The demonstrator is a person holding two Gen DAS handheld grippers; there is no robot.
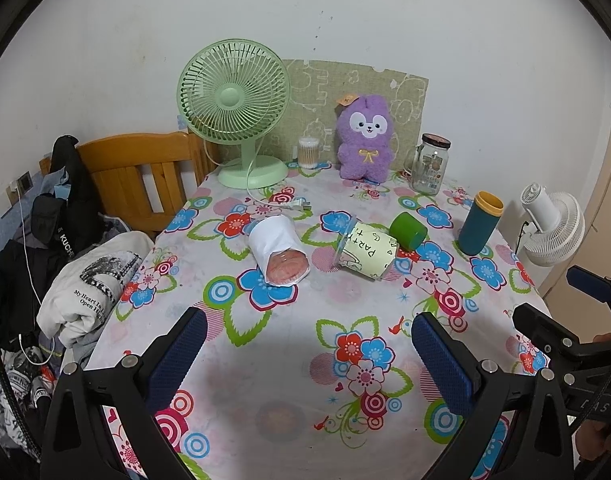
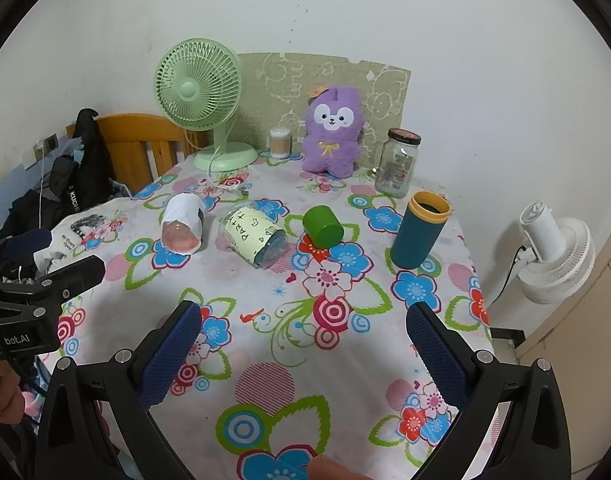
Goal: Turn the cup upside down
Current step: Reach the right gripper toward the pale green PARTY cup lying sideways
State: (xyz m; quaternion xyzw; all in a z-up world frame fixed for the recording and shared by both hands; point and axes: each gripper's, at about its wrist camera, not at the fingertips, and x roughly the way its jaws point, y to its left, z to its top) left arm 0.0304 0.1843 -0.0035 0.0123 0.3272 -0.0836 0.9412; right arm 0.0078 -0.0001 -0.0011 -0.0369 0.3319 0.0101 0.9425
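Observation:
Several cups rest on the floral tablecloth (image 1: 289, 344). A teal cup with a yellow rim (image 1: 479, 223) (image 2: 419, 231) stands upright, mouth up. A green cup (image 1: 408, 230) (image 2: 322, 226), a clear cup with a "PARTY" label (image 1: 365, 250) (image 2: 254, 238) and a white-wrapped clear cup (image 1: 277, 250) (image 2: 183, 224) lie on their sides. My left gripper (image 1: 307, 346) is open and empty over the near table. My right gripper (image 2: 303, 338) is open and empty, also short of the cups. Each gripper shows at the edge of the other's view.
A green desk fan (image 1: 235, 108), a cotton-swab jar (image 1: 308, 152), a purple plush toy (image 1: 365, 140) and a glass jar (image 1: 429, 164) stand along the back wall. A wooden bed frame (image 1: 141, 176) and clothes lie left. A white fan (image 1: 553, 224) stands right, off the table.

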